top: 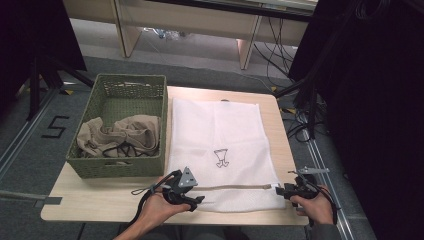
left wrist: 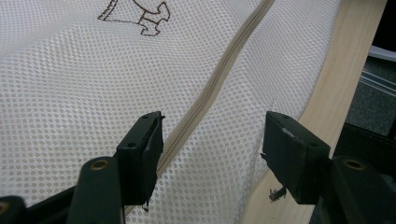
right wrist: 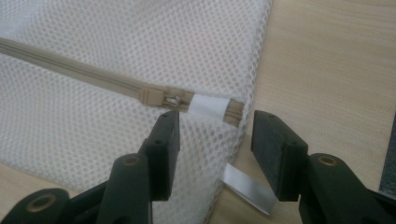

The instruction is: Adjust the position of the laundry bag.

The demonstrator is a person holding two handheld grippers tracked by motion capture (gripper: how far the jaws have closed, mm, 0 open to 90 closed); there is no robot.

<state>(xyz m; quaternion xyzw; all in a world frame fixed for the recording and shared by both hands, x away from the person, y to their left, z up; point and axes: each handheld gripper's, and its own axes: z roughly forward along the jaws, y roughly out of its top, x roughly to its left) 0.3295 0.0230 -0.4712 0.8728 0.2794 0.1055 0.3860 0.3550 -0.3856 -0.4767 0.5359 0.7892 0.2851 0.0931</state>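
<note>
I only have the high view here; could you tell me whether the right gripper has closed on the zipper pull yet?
Observer: No. In the right gripper view the right gripper is open, with the zipper pull just beyond its jaws, untouched.
Operator: Thank you. Is the zipper done up?
Observer: It looks shut along the zipper, with the pull at the bag's corner.
Operator: And is the left gripper holding the mesh?
Observer: No. The left gripper is open, one jaw on each side of the mesh bag edge beside the zipper.

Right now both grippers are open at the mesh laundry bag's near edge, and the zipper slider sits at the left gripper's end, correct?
Not quite: the zipper slider sits at the right gripper's end of the mesh laundry bag, as the right gripper view shows. Both grippers, including the left gripper, are open.
</note>
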